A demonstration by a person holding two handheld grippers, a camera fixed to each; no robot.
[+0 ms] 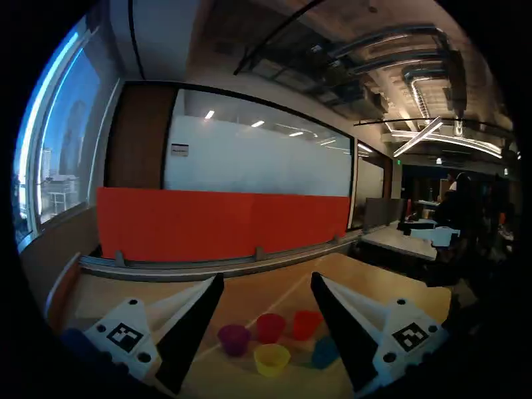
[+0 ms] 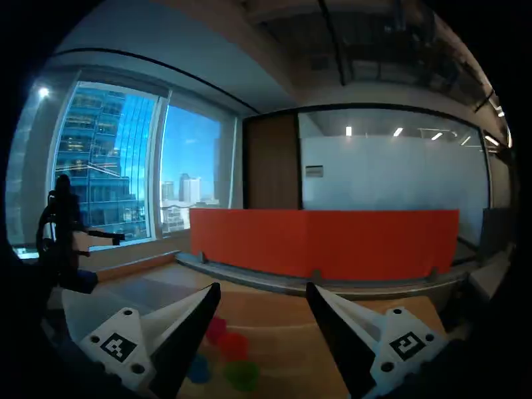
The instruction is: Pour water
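Note:
In the left gripper view, several small cups stand on the wooden table [image 1: 266, 292]: a purple cup [image 1: 234, 338], a red cup [image 1: 270, 327], an orange-red cup [image 1: 306, 324], a yellow cup [image 1: 271, 359] and a blue cup [image 1: 324, 352]. My left gripper [image 1: 267, 286] hovers above them, open, nothing between its fingers. In the right gripper view, my right gripper [image 2: 263, 292] is open and empty over the table [image 2: 279, 319]; a pink cup [image 2: 215, 328], a red cup [image 2: 233, 346], a green cup [image 2: 241, 374] and a blue cup [image 2: 197, 370] sit low between its fingers.
An orange partition [image 1: 219, 223] with frosted glass above runs along the table's far edge. A black stand [image 2: 61, 233] rises at the left of the right gripper view. Desks and a person [image 1: 459, 206] are at the far right. Large windows [image 2: 120, 179] lie left.

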